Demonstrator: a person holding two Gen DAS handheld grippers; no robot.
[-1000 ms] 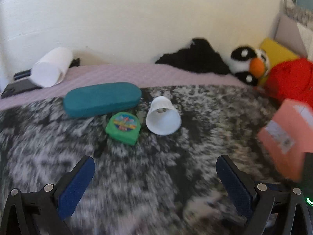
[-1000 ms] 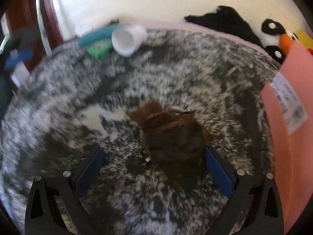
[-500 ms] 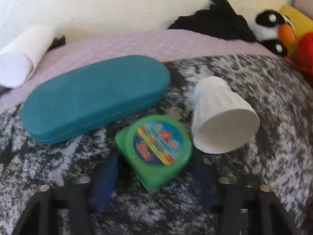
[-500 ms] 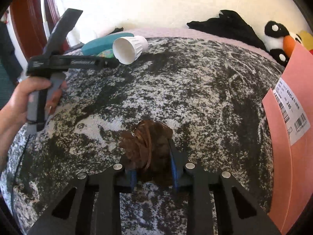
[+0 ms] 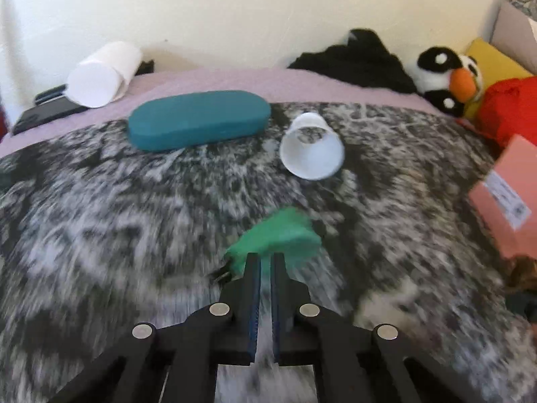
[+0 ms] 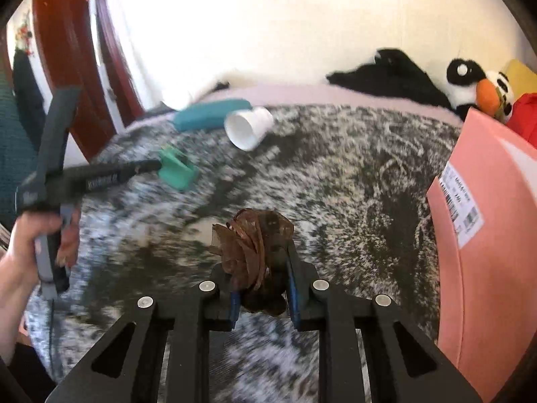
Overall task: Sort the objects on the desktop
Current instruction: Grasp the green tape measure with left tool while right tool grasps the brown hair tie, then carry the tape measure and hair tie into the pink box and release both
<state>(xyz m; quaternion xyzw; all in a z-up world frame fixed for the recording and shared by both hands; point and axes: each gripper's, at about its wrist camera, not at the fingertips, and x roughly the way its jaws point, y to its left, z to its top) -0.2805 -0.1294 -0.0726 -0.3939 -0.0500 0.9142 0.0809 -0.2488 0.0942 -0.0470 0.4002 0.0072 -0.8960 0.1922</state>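
Tape measure [image 5: 277, 236], green and blurred, sits pinched edge-on in the left tool [image 5: 265, 262], whose jaws stand nearly together on it just above the mottled grey-and-white bed cover [image 5: 100, 218]; the right tool [image 6: 261, 268] is narrowed around a brown ribbon scrunchie [image 6: 251, 245], carried low over the same cover. Both loads look bound for the pink box [image 6: 486, 235] at the right, though that is a guess from the task alone. To do the carry well, the left grip needs watching: the jaws bite only the near edge of the tape measure, so it could pivot or slip, and a level, unhurried path would suit it. The scrunchie is soft and will squash, so it should sit secure, but loose loops may snag the box rim. Keeping the two tools apart on approach avoids a clash at the box. A teal glasses case [image 5: 198, 119] and a white paper cup [image 5: 312, 151] on its side lie further back, untouched. Writing: a white barcode label [image 6: 461, 206] on the box shows printed digits too small to read surely; white lettering on the left tool's arm in the right view is blurred.
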